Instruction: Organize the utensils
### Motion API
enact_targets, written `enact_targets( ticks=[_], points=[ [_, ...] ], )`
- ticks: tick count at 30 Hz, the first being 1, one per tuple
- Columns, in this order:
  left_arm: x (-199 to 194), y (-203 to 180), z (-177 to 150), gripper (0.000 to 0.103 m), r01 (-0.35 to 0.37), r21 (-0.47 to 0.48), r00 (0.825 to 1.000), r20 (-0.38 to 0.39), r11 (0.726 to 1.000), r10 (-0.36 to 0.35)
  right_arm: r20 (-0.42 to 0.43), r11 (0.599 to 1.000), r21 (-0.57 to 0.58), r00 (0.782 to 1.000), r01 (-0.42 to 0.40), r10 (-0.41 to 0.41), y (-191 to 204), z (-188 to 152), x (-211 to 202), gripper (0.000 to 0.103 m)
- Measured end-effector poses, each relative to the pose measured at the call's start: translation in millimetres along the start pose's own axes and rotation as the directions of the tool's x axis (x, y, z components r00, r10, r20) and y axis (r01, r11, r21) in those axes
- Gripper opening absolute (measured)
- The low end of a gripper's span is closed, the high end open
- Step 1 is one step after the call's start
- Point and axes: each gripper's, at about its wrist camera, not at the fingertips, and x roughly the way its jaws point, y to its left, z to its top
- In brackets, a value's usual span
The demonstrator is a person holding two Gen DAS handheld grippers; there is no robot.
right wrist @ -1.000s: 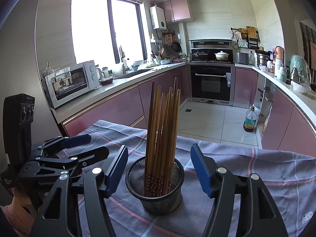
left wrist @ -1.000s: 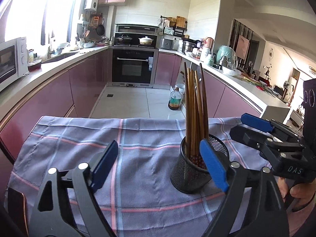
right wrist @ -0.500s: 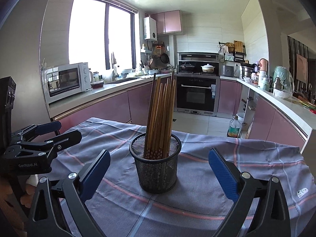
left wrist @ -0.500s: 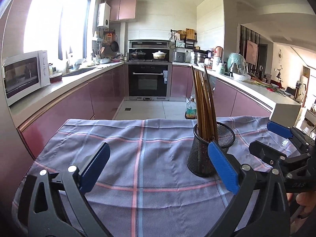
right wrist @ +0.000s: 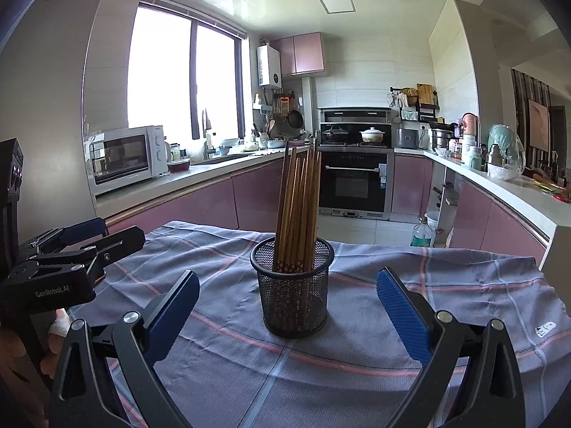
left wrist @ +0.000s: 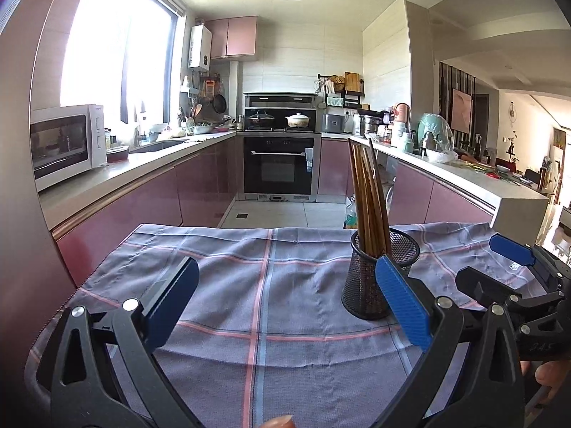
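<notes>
A black mesh cup point(right wrist: 293, 287) stands upright on a checked cloth point(left wrist: 228, 306) covering a table, nearer the far edge than the near one. Brown chopsticks point(right wrist: 299, 210) stand bunched inside it, leaning slightly. The right gripper point(right wrist: 288, 306) has just opened wide, pads apart and clear of the cup. The left gripper point(left wrist: 285, 297) is also spread wide, empty, with the cup just beyond its right pad.
</notes>
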Motion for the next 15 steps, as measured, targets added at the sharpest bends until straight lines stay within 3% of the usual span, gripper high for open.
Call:
enact_targets(
  ticks=[15],
  points=[
    [-13,-9,-3,0.098,-0.018,0.017,0.999,0.027,1.0,0.018,0.038,1.0,-0.006,0.999,0.01,-0.01,5,-1,-11,0.096]
  ],
)
